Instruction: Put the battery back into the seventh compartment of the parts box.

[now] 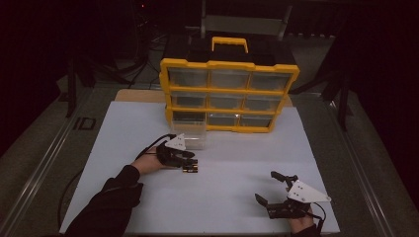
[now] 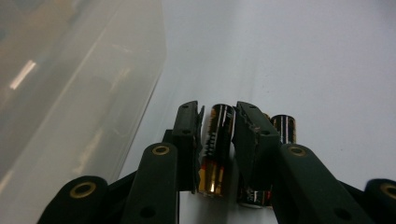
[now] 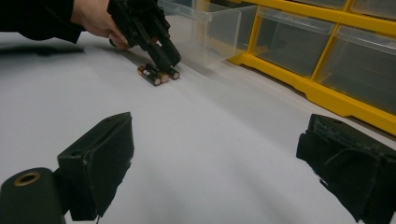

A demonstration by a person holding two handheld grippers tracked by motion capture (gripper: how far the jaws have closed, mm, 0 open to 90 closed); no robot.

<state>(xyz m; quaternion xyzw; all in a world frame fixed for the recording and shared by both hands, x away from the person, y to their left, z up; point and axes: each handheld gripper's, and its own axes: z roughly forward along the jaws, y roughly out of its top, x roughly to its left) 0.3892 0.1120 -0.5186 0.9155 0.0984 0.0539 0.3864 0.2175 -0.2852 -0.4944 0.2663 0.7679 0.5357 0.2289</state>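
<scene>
Left gripper view: left gripper (image 2: 218,128) jaws bracket one battery (image 2: 215,147), narrowly apart, pads seemingly not pressing.

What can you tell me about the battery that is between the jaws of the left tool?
The battery is a small cylinder with a shiny black and copper-gold wrap and a metal end cap. It lies on its side on the white table, beside other similar batteries, close to the clear plastic drawer. The left tool straddles it, one jaw on each side. Whether the pads already press on it I cannot tell.
</scene>
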